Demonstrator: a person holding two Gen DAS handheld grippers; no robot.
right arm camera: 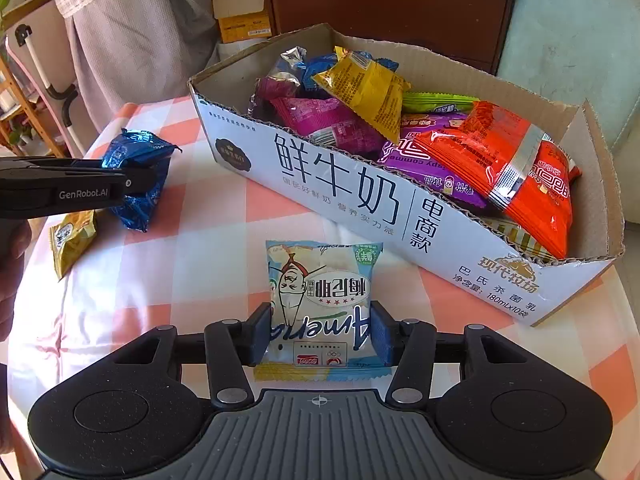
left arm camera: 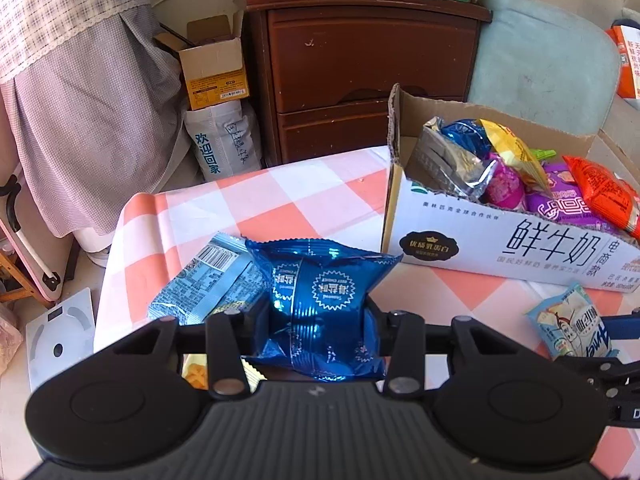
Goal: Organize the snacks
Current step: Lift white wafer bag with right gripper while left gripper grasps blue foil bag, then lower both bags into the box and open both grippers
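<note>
both claws hold a snack, ready to go into the box

our left claw (left arm camera: 318, 320) is pinching the blue foil packet (left arm camera: 320, 300) just above the counter (left arm camera: 312, 196), and our right claw (right arm camera: 318, 336) is pinching the pale blue packet (right arm camera: 322, 304) in front of the milk carton box (right arm camera: 344, 196). we judge the next move is to lift each packet over the torn cardboard rim. the near end of the box has free room; the far end is piled high with packets.
</note>
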